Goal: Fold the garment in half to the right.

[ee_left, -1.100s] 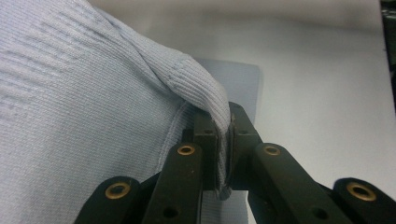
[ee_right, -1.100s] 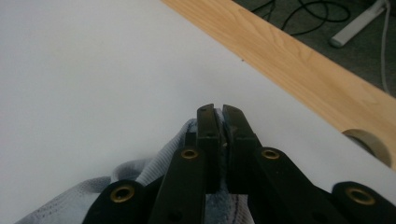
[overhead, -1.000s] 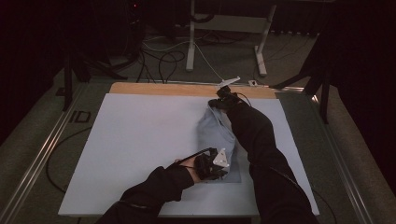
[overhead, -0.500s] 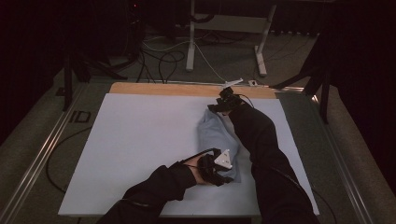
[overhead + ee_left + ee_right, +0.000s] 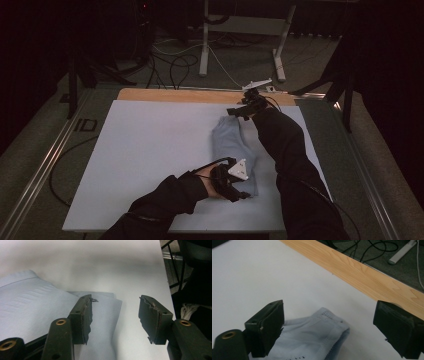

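**Both tools let go of the folded cloth**

The left tool (image 5: 239,192) stands spread over the near end of the pale blue cloth (image 5: 234,150), its jaws having just been opening; in the left gripper view one jaw hangs above the fabric's folded corner (image 5: 110,305) and the other above bare white surface, with nothing pinched. The right tool (image 5: 239,111) is also spread wide at the far end, its jaws likewise just opened; in the right gripper view the cloth's ribbed hem (image 5: 337,333) lies between them, untouched.

The cloth lies lengthwise on the right half of the white bench (image 5: 150,150), folded into a narrow strip, its far end near the wooden edge (image 5: 175,95).

It looks light, soft and limp, likely to sag and unfold if lifted by one layer. The safest hold is probably a pinch through all layers at a folded corner or hem, one tool at each end.
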The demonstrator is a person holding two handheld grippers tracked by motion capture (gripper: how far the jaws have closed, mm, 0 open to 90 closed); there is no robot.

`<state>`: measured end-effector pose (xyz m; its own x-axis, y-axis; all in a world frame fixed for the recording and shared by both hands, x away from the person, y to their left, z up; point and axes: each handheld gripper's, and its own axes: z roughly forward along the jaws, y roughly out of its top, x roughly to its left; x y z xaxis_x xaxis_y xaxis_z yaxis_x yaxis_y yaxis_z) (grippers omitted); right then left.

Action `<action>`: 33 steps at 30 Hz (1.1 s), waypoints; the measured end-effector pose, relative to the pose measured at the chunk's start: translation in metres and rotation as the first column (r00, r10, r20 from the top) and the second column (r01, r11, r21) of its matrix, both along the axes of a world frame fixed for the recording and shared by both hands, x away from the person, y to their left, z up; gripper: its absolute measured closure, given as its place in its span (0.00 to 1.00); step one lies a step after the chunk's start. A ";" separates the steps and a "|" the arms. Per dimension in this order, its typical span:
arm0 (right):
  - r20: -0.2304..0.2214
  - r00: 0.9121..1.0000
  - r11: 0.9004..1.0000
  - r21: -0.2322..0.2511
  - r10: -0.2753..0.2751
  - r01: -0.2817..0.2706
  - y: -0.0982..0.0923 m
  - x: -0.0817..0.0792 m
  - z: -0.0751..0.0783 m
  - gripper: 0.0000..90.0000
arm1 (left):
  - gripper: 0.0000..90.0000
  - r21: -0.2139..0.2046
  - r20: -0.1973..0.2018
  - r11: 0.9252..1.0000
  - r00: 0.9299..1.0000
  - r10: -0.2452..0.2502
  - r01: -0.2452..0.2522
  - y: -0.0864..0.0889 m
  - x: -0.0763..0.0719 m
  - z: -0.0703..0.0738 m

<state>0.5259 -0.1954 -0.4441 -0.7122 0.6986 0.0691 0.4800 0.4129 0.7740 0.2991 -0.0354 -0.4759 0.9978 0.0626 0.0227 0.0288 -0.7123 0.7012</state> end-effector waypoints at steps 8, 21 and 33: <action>0.015 1.000 0.999 0.026 0.021 -0.022 0.000 -0.008 0.007 0.11 | 0.44 -0.007 -0.016 0.999 0.999 0.036 -0.036 0.016 0.002 0.004; -0.008 0.998 0.998 -0.002 0.067 -0.067 0.000 -0.020 -0.010 0.11 | 0.17 -0.054 -0.080 0.996 0.995 0.061 -0.066 0.056 0.000 0.009; -0.017 0.995 0.994 -0.042 0.096 -0.096 0.002 -0.027 -0.020 0.11 | 0.01 -0.053 -0.073 0.993 0.992 0.102 -0.106 0.097 -0.004 0.008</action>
<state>0.4993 -0.1934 -0.4645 -0.7751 0.6297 0.0519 0.4481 0.4900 0.7477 0.2946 0.0619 -0.4683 0.9848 0.1651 -0.0534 0.1508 -0.6622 0.7340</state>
